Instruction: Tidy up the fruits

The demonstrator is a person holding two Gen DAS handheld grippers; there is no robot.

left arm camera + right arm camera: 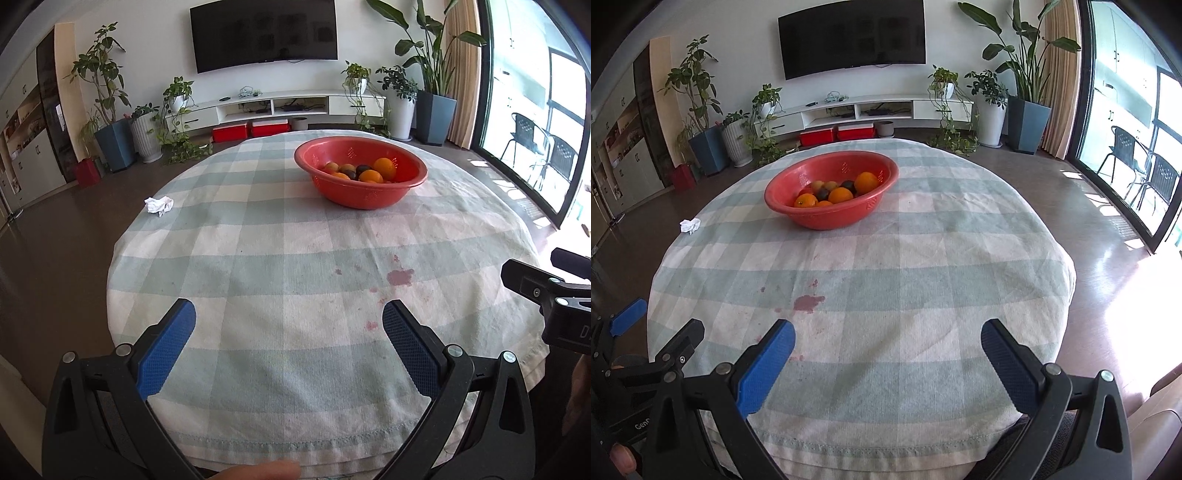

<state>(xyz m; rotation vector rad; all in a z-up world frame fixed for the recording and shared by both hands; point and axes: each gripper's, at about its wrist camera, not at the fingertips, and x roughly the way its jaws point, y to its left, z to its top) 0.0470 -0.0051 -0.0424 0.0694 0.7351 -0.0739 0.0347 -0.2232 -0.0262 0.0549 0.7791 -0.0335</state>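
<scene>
A red plastic bowl [360, 186] stands on the far part of the round table; it also shows in the right wrist view [827, 216]. It holds several fruits: oranges [384, 167] [866, 182], dark plums [364, 169] and brownish kiwis [837, 184]. My left gripper [288, 317] is open and empty over the near table edge. My right gripper [886, 336] is open and empty, also near the front edge. Both are well short of the bowl. The right gripper's body shows at the right of the left wrist view [554, 291].
The table wears a green-and-white checked cloth [280, 258] with red stains [400, 276] [809, 302]. A crumpled white tissue [159, 205] [690, 225] lies at the left edge. Beyond are a TV, a low cabinet, potted plants and a glass door.
</scene>
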